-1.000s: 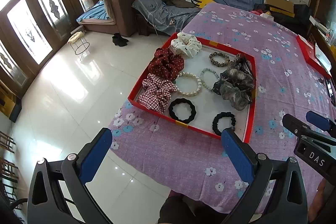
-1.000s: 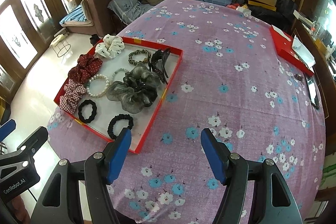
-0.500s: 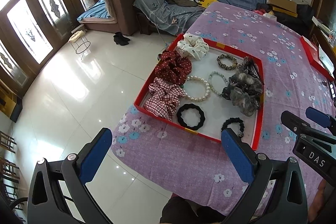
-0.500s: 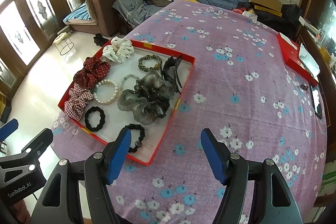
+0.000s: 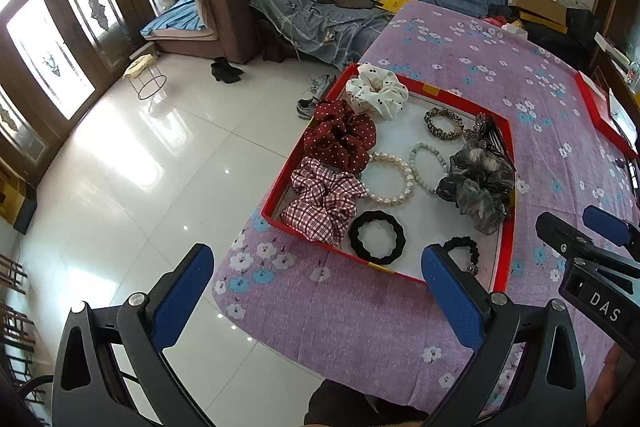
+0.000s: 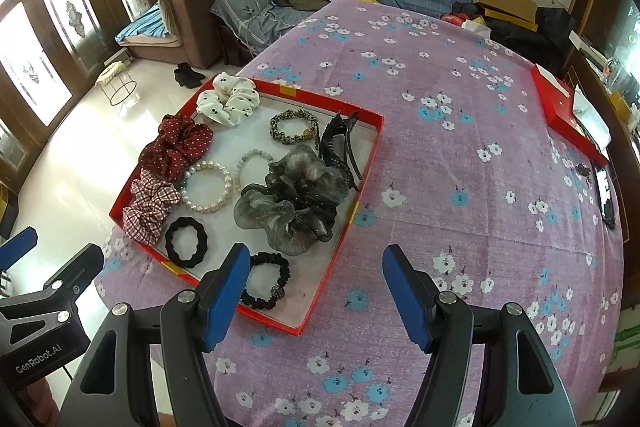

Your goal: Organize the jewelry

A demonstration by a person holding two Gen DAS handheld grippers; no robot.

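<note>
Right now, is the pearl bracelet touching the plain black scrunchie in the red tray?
Apart. The right wrist view shows white tray floor between the pearl bracelet and the black scrunchie.

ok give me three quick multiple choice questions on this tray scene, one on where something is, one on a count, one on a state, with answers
1. Where does the white dotted scrunchie lie in the red tray?
A. far corner
B. near corner
C. outside it

2. How many plain black hair ties with no bead are in the tray?
A. one
B. three
C. four

3. What state is the right tool in?
A. shut on a bracelet
B. open, holding nothing
C. shut on a scrunchie

Answers: 1 A, it sits at the tray's far left corner. 2 A, only the thick black tie; the thinner black tie carries a bead. 3 B, its blue pads stand apart with only cloth between.
</note>
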